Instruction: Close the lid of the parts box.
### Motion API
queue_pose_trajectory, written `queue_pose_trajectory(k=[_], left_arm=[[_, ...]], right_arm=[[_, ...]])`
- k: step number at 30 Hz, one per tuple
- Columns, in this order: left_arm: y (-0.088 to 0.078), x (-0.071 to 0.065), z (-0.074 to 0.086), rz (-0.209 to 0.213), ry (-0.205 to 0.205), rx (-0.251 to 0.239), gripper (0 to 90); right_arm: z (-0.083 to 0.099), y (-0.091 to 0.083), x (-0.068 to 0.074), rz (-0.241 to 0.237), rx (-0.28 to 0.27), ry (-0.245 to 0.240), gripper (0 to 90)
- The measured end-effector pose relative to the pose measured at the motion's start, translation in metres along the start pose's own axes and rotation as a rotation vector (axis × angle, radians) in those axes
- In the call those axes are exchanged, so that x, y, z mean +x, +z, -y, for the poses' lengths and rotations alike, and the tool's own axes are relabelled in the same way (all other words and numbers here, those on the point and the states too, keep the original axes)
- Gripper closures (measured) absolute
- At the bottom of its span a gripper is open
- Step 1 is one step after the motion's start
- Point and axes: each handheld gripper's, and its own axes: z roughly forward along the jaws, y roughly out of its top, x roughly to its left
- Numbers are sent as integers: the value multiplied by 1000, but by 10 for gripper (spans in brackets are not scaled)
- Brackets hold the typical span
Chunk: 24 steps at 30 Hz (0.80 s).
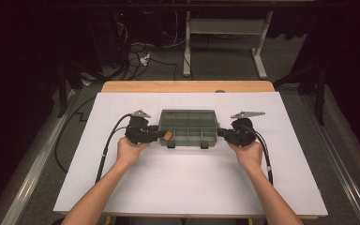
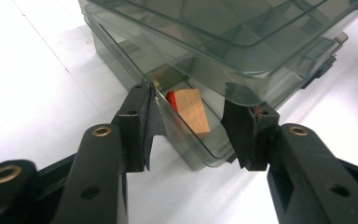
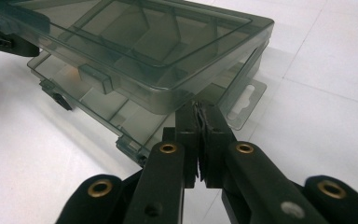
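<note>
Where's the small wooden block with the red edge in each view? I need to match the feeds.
High view: wooden block at the organizer box's near-left corner, by the left gripper.
Left gripper view: centre, inside the box wall, between the jaws.
Right gripper view: cannot tell.
Shared landmark: the box's clear lid.

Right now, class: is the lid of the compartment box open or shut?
Partly open. The lid stands raised above the box with a gap between them along the latch side, seen in both gripper views.
</note>
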Motion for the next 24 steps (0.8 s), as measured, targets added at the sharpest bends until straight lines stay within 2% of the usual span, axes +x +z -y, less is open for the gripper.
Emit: queue_pose_trajectory(k=[6, 16, 24], left_arm=[[-5, -5, 4, 5, 18, -8, 549], [-7, -6, 11, 4, 24, -12, 569], [-5, -4, 17, 5, 0, -16, 569]], right_arm=[[5, 1, 0, -4, 5, 4, 876], [11, 0, 0, -12, 6, 7, 876], [17, -1, -2, -24, 1, 17, 876]])
